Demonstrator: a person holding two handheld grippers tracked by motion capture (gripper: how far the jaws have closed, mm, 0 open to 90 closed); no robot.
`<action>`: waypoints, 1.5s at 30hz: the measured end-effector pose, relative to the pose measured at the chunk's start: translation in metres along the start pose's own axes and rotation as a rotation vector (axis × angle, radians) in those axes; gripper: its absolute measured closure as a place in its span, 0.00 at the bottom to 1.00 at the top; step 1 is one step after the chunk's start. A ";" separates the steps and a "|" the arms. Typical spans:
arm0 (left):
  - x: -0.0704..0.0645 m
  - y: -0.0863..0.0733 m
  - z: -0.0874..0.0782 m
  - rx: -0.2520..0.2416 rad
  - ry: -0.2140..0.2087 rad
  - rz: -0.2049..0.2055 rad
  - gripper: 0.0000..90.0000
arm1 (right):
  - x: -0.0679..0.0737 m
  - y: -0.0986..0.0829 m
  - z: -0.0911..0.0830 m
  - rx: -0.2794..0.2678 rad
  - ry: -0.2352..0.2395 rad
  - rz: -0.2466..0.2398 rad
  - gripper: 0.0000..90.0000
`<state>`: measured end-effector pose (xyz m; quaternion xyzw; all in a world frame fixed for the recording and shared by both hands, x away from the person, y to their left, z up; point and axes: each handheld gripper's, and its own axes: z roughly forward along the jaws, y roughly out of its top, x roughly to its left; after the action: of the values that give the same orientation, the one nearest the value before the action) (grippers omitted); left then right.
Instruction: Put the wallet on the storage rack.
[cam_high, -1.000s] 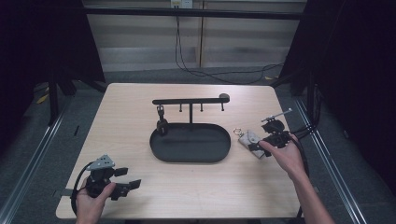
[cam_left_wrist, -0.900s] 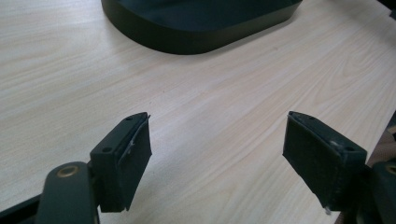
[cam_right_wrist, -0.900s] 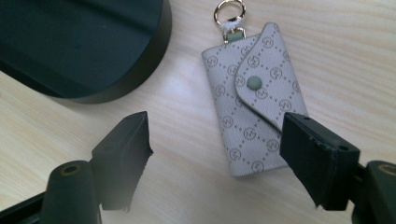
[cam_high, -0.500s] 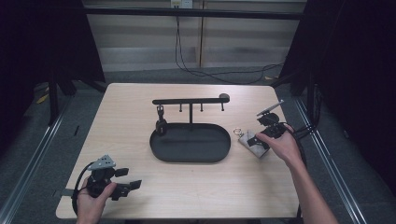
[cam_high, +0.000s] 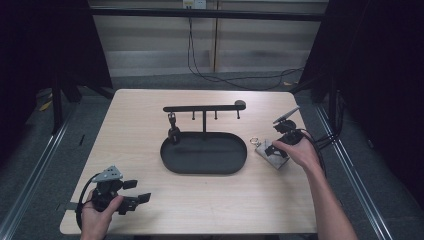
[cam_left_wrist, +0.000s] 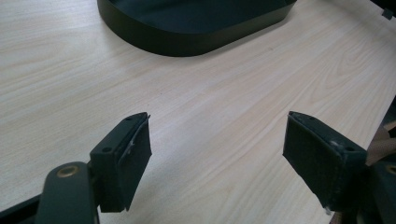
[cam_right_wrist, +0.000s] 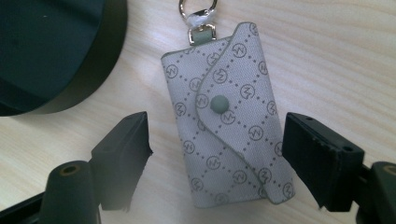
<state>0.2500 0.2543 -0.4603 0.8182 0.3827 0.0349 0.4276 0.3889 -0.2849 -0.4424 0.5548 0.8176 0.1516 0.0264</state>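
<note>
Black jaws of the left gripper (cam_high: 134, 198) stand spread and empty near the table's (cam_high: 150, 130) front left corner. Right of the oval tray (cam_high: 172, 165), by the table's right edge, the key pouch (cam_right_wrist: 229, 135) lies flat between the right gripper's (cam_right_wrist: 219, 158) released jaws. Grasp step: next, clench squarely across its sides.

In the high view the person's hand (cam_high: 299, 152) covers part of the pouch (cam_high: 270, 153) near the tabletop's right edge; its pattern is too small to read. The tray (cam_right_wrist: 51, 51) is cut off by the right gripper view's left and top edges.
</note>
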 end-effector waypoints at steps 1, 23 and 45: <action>0.000 0.000 0.000 0.001 -0.003 -0.002 0.26 | -0.001 0.001 0.001 0.003 0.000 -0.004 0.26; -0.001 0.000 0.003 0.031 -0.027 0.016 0.26 | 0.003 0.010 0.030 0.085 -0.078 -0.022 0.25; -0.001 0.000 0.003 0.041 -0.033 0.016 0.25 | 0.011 0.018 0.027 0.129 -0.090 -0.053 0.35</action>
<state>0.2508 0.2513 -0.4621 0.8302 0.3698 0.0171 0.4169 0.4063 -0.2625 -0.4618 0.5398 0.8380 0.0725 0.0313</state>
